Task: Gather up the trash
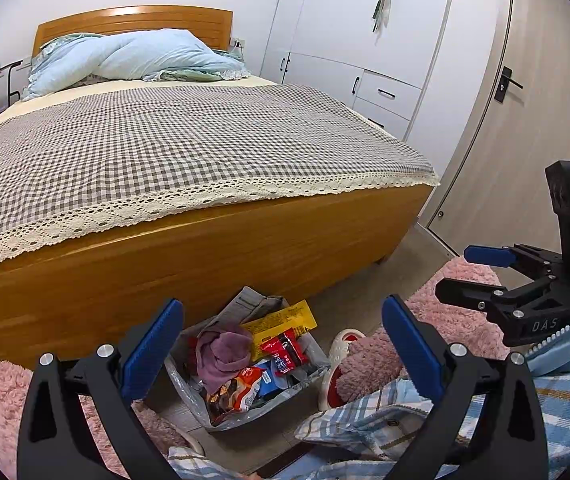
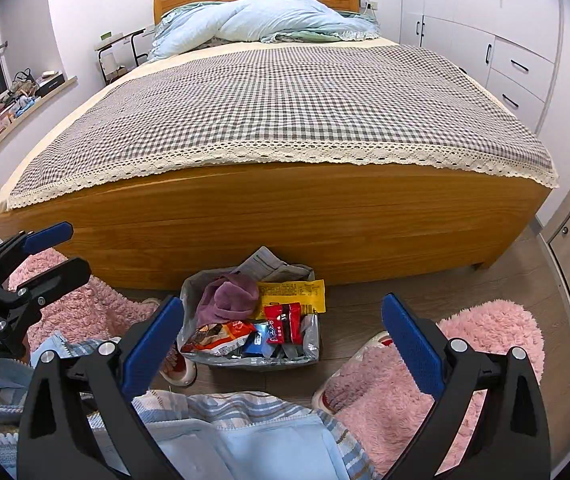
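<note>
Plainly, both claws stood wide open and held nothing: the left gripper (image 1: 283, 344) and the right gripper (image 2: 283, 342) hung above the bin (image 2: 313, 344), which sat on the floor against the foot of the bed (image 2: 269, 216), between two pink rugs (image 2: 497, 332).

The bin was full to the brim. A purple cloth (image 2: 227, 300), a yellow wrapper (image 2: 291, 294), a red wrapper (image 2: 283, 322), an orange snack bag (image 2: 221, 334) and a folded newspaper (image 2: 269, 264) were heaped above its rim. The bed top looked bare of litter, so the collecting seemed nearly done.

The risk lay in the heap. The yellow wrapper overhung the far edge, so a nudge could tip it onto the floor. The liner looked thin, and a pinch on it alone might tear it. A slipper (image 2: 365, 360) stood just beside the bin, and a careless reach could snag that instead.
</note>
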`<action>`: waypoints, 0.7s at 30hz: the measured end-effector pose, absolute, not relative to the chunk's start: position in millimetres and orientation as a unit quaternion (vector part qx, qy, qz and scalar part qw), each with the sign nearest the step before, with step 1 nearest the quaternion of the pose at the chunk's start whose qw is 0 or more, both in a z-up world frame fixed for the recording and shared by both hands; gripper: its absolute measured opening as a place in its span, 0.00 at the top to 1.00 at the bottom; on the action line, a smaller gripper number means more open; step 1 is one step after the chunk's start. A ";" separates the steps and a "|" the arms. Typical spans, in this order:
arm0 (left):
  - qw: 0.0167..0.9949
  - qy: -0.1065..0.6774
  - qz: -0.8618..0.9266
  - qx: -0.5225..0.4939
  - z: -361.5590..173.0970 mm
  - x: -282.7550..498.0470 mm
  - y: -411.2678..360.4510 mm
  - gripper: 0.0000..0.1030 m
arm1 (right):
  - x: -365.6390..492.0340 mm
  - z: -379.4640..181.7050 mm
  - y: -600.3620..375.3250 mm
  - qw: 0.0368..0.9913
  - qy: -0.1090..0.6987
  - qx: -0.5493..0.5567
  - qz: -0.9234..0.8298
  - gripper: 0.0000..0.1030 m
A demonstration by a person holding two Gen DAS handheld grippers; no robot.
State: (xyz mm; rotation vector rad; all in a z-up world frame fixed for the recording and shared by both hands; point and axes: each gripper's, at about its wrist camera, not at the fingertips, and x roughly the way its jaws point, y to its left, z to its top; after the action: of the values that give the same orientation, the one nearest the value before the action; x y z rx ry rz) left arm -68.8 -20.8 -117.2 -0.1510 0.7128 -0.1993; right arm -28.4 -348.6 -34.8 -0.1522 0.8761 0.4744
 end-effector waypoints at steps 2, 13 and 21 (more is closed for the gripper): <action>0.929 0.348 -0.097 -0.074 -117.2 -68.8 -20.5 0.07 | -28.8 -34.6 -348.9 0.876 0.420 -0.073 0.227 0.08; 0.929 0.349 -0.096 -0.076 -116.0 -68.8 -20.5 0.07 | -28.4 -34.6 -349.2 0.875 0.420 -0.073 0.228 0.08; 0.929 0.349 -0.096 -0.077 -115.6 -68.6 -20.5 0.07 | -28.6 -34.7 -348.7 0.875 0.420 -0.073 0.228 0.08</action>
State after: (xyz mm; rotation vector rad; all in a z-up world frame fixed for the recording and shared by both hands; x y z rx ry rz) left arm -68.6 -20.5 -115.6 -0.1580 0.7151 -0.1962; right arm -28.6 -348.7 -34.7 -0.1522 0.8766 0.4762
